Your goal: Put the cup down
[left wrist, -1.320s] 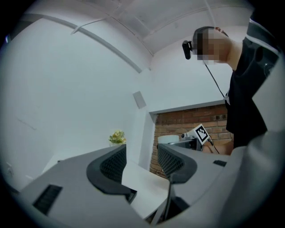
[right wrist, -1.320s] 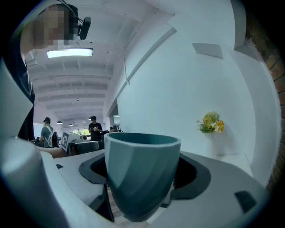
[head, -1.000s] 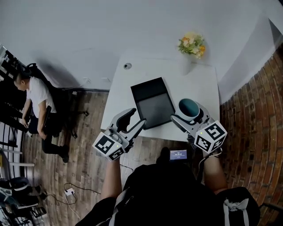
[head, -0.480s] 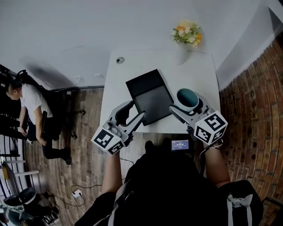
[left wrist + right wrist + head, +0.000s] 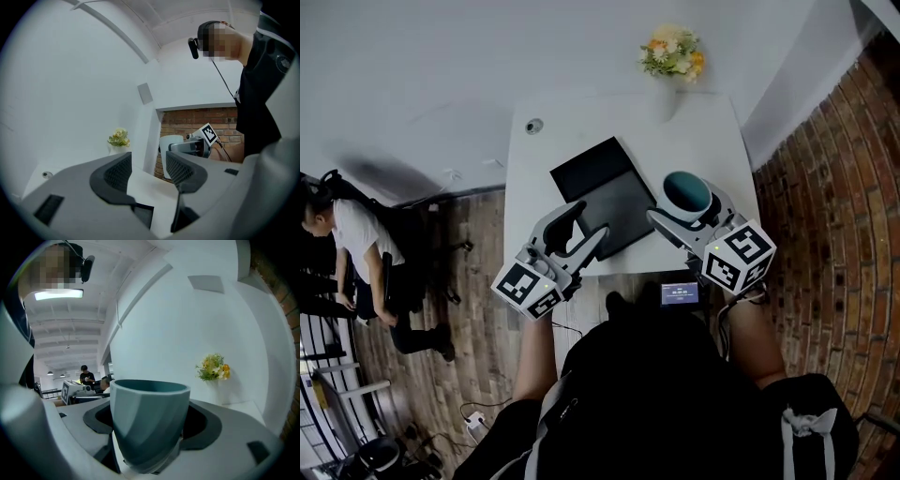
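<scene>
1. Teal cup [image 5: 149,420]: faceted wall, tapering toward the base, upright.
2. Pinched between the right gripper's [image 5: 681,210] jaws, by the table's [image 5: 698,131] near right corner.
3. Left gripper [image 5: 591,223]: jaws spread, empty, at the near edge.

The head camera looked steeply down from above the person onto the white table [image 5: 703,141], taking in the left gripper [image 5: 593,219] and the right gripper [image 5: 684,202] from well above. The left gripper's camera sat low just behind its own jaws and faced level across the table toward the brick wall [image 5: 197,119], with the right gripper farther off in its view. The right gripper's camera looked past the teal cup [image 5: 150,423], close before its lens, toward the white wall [image 5: 187,333]. All three views shared the flowers [image 5: 672,52] at the table's far edge.
</scene>
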### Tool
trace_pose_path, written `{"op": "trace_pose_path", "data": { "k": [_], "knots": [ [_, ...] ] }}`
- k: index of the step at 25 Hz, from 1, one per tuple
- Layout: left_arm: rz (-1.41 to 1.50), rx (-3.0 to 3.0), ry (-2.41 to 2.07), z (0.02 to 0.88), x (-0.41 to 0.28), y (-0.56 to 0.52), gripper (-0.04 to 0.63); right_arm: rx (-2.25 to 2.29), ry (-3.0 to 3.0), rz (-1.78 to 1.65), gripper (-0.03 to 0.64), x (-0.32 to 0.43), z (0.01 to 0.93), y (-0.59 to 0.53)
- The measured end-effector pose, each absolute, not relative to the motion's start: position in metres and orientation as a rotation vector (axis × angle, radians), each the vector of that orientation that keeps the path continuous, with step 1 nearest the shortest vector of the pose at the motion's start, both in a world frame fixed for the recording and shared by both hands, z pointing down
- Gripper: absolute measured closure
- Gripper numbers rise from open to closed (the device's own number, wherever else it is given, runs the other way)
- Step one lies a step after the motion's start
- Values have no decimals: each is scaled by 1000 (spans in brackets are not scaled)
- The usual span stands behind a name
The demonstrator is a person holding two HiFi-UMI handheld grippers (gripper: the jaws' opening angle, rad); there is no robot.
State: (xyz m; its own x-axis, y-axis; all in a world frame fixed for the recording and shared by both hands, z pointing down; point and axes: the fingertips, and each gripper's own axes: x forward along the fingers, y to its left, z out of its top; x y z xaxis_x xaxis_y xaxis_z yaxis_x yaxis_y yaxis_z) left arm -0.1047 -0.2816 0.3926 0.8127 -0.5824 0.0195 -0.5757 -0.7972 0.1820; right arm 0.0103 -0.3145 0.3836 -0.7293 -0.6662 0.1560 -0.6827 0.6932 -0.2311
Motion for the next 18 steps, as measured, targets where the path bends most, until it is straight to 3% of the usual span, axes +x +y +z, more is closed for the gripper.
{"op": "trace_pose_path", "data": {
  "k": [18],
  "knots": [
    [-58, 2808, -936, 393, -111, -291, 368, 1084, -2841, 388, 225, 5, 385, -324]
  ]
}}
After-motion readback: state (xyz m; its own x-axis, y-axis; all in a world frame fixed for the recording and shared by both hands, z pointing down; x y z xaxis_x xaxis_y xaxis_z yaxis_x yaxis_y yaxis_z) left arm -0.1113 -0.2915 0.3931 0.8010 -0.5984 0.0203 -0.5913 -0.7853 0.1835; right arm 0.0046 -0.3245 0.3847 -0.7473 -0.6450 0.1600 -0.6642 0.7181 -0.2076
